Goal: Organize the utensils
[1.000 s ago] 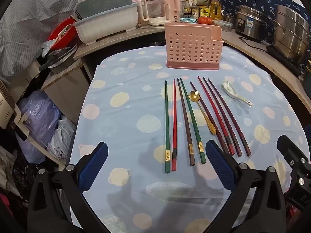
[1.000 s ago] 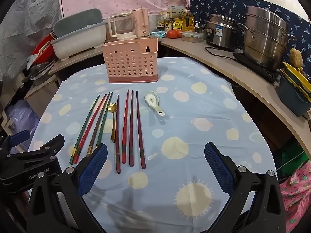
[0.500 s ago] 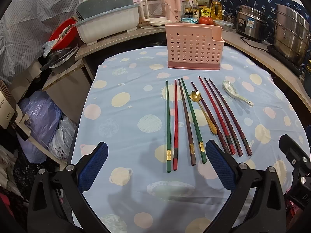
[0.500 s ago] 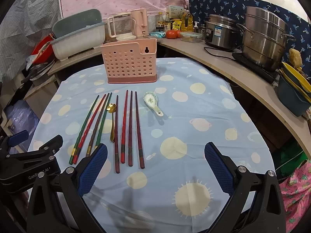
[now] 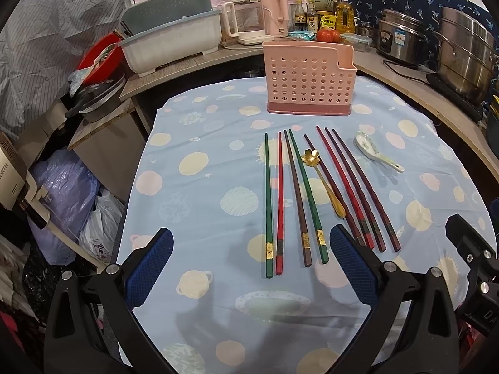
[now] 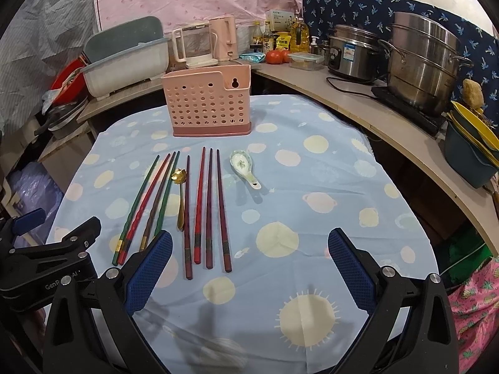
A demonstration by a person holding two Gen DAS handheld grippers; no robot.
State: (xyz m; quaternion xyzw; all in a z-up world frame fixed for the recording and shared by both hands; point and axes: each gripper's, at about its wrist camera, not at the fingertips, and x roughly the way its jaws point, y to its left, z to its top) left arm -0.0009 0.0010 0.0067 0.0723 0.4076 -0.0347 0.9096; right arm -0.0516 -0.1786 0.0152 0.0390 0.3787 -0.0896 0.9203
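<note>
Both views shifted only slightly, so nothing was picked yet: left gripper (image 5: pixel 251 268) and right gripper (image 6: pixel 249 269) hung spread wide and empty over the tablecloth (image 5: pixel 202 205), chopsticks (image 5: pixel 296 199) and spoons lying before the pink holder (image 5: pixel 308 78).

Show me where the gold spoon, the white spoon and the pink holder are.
gold spoon (image 5: pixel 311 157), left wrist view, on its flower-shaped bowl.
white spoon (image 6: pixel 239 162), right wrist view, on its bowl.
pink holder (image 6: pixel 208 106), right wrist view, on its perforated front wall.
</note>
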